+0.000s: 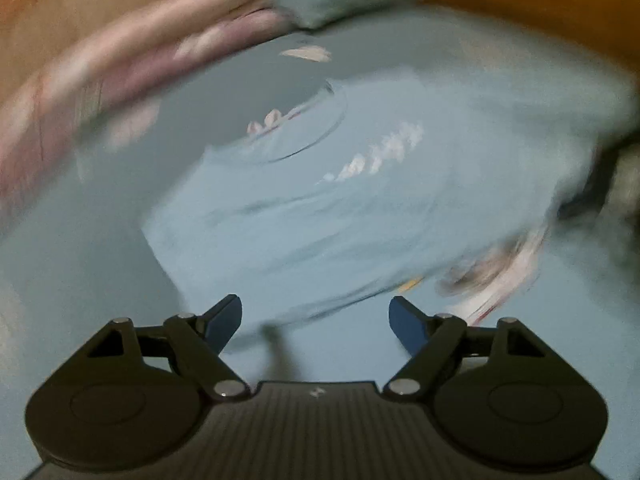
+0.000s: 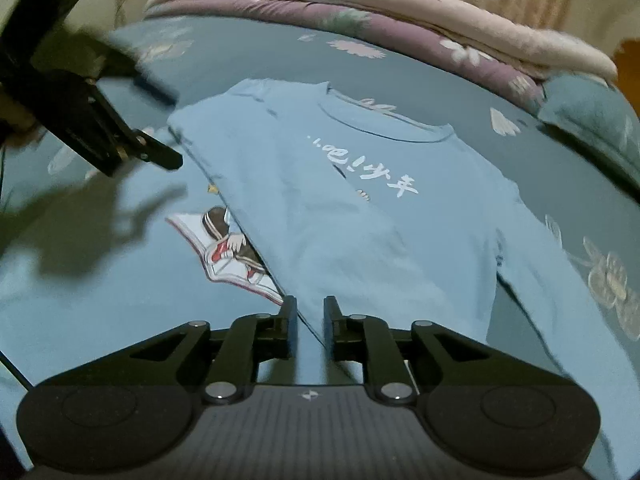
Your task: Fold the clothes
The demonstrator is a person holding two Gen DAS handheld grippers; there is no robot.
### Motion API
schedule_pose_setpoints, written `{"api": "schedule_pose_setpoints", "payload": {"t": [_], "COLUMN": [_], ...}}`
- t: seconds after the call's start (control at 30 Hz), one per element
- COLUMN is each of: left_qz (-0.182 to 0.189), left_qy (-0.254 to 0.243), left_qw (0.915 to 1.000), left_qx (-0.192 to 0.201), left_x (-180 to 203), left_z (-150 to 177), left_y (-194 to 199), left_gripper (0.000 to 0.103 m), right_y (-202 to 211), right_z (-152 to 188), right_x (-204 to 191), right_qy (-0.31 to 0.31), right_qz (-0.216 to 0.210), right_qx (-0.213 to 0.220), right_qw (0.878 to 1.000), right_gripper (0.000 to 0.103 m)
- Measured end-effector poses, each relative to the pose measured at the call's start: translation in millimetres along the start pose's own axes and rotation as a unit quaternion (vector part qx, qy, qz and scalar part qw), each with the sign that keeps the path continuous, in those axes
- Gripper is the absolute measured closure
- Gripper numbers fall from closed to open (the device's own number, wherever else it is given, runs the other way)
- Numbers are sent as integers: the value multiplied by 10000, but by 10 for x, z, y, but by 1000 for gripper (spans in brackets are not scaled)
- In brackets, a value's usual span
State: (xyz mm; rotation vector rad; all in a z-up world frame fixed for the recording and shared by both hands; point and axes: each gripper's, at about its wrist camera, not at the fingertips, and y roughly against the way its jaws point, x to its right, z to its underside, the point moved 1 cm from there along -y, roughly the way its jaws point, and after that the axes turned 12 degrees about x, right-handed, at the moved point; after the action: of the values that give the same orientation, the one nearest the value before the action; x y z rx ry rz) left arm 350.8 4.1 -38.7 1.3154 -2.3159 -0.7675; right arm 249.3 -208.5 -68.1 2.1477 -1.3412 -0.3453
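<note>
Two grippers are over the bed, and nothing you see works as a container. Your left gripper [image 1: 316,320] has its jaws spread wide with nothing between them, hovering at the bottom of its blurred view over the blue bedsheet [image 1: 80,240]. The light blue T-shirt [image 2: 360,208] lies in the centre of the right wrist view, one side folded over so the cartoon print [image 2: 232,248] shows at centre left. Your right gripper [image 2: 310,320] has its jaws nearly together, and the shirt's folded edge runs between them; whether they pinch it you cannot tell. Folded floral quilts [image 2: 400,12] sit along the top.
</note>
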Motion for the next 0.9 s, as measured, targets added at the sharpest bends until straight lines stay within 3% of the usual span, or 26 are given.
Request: {"api": "schedule_pose_setpoints", "payload": {"t": [0.03,0.1,0.13,0.2,0.37,0.67,0.9], "left_qz": [275,701,612,279,-122,-749,-1012], "left_qy": [863,2362,2545,2430,1664,1916,1480], "left_qw": [9959,9692,9651,9696,9859,9785,9838], "left_qx": [12,32,31,5,-136,-122,45], "left_x": [-103,-288,-319,-305,-161,-384,-417], "left_z": [34,105,148,191,201,350,448], "left_y": [6,4,-22,-59,-101,178,517], "left_gripper": [21,21,22,23,23,21,12], "right_y": [-4,-12,-15,-20,3,-425,-892], "right_z": [0,1,1,-1,-23,-351,-520], "right_x": [8,23,30,29,-80,-553,-880], "right_qy": [-104,-313,-417,-526,-90,987,1745], "right_qz": [-29,-86,-115,-143,-51,-336,-585], "right_qx": [13,40,53,79,112,462,545], "right_qw": [9999,9995,9991,9985,9999,9935,9814], "right_gripper": [82,81,81,81,81,81,82]}}
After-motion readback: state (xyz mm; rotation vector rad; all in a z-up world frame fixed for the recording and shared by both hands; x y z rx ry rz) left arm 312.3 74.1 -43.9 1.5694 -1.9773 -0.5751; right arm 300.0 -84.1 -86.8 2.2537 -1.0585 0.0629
